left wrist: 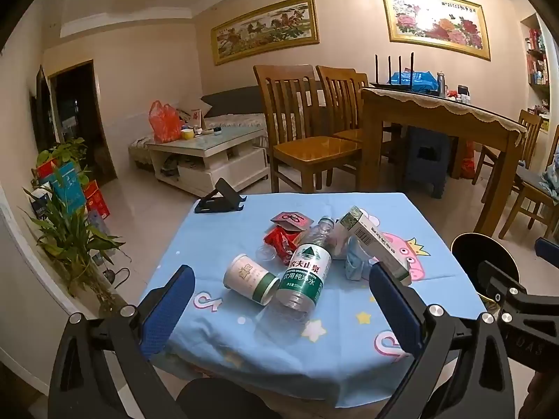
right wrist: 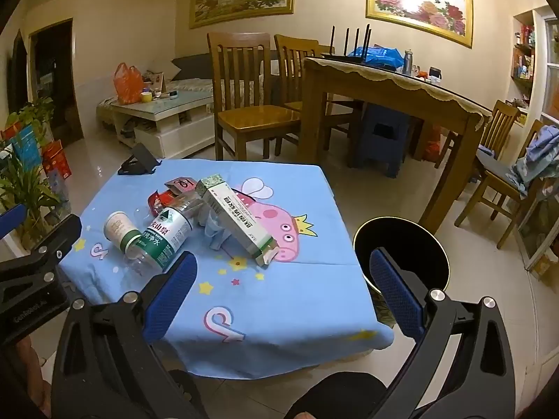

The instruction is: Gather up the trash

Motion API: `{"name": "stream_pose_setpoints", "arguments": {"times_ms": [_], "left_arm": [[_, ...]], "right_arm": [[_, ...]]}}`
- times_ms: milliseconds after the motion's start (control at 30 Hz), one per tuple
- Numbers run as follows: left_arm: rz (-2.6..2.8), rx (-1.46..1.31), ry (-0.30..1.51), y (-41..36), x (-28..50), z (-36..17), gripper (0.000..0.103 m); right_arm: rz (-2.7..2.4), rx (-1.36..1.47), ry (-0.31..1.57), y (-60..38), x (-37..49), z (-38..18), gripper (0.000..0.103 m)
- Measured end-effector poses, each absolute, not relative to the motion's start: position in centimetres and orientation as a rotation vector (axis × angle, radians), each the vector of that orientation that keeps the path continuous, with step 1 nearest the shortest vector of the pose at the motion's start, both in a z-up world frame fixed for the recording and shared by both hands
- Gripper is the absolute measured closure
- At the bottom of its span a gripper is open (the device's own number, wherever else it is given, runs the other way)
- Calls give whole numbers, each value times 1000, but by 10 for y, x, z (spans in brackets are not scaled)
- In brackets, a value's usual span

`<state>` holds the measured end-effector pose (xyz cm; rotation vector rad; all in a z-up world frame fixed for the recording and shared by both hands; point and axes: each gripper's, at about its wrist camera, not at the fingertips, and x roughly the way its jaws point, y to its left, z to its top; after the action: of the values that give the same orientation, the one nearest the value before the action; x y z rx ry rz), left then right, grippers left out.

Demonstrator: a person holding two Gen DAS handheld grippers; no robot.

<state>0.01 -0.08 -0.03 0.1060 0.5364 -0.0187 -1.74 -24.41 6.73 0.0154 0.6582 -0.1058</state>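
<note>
Both grippers are hovering wide open and empty over the near edge of the tabletop, which is wearing a blue cartoon cloth; left gripper is pointing at the trash pile, right gripper is sitting further right, w/ bare cloth btwn its fingers. Trash is lying bunched mid-tabletop: a clear water bottle on its side, prob. empty so light, slick and crushable — best taken across the labelled body, not the tapering neck. A small cylindrical tub w/ green band is lying touching the bottle's left side; looks stiff and light, but likely to roll, so pinching across its round wall seems right. A long carton is lying tilted, propped on a crumpled pale-blue wad (mask or tissue, can't tell); carton looks light, thin card, ok to grip across the narrow faces. Red wrapper and a small dark-red packet are lying behind — soft, crinkly, thin, harder to pinch. Right wrist view is showing the black round bin almost whole, on the floor just beside the tabletop's right edge, plus the carton's torn-open near end; left wrist view is catching only a slice of that bin but showing the bottle label and tub head-on. A black phone stand is sitting at the far left corner, apart from the pile.
</note>
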Motion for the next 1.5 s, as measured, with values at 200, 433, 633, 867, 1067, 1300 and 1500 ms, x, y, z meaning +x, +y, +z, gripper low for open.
{"name": "stream_pose_setpoints", "arguments": {"times_ms": [200,433,633,867,1067,1300,1500], "left_arm": [[-22,95,547,1,1,-1,6],[-17,99,547,0,2,-1,7],[-16,103,547,3,0,-5,6],[-11,106,540,6,-4,-6,7],[-1,112,536,1,-4,2,7],[0,113,534,1,-5,3,7],[-2,112,535,1,-5,4,7]], "right_arm": [[-109,17,661,-243,-18,68,5],[-97,24,667,-244,-17,67,5],[-96,30,665,-244,-18,68,5],[-95,34,665,-245,-19,68,5],[-95,34,665,-245,-19,68,5],[-95,36,665,-244,-19,68,5],[-95,36,664,-243,-19,69,5]]}}
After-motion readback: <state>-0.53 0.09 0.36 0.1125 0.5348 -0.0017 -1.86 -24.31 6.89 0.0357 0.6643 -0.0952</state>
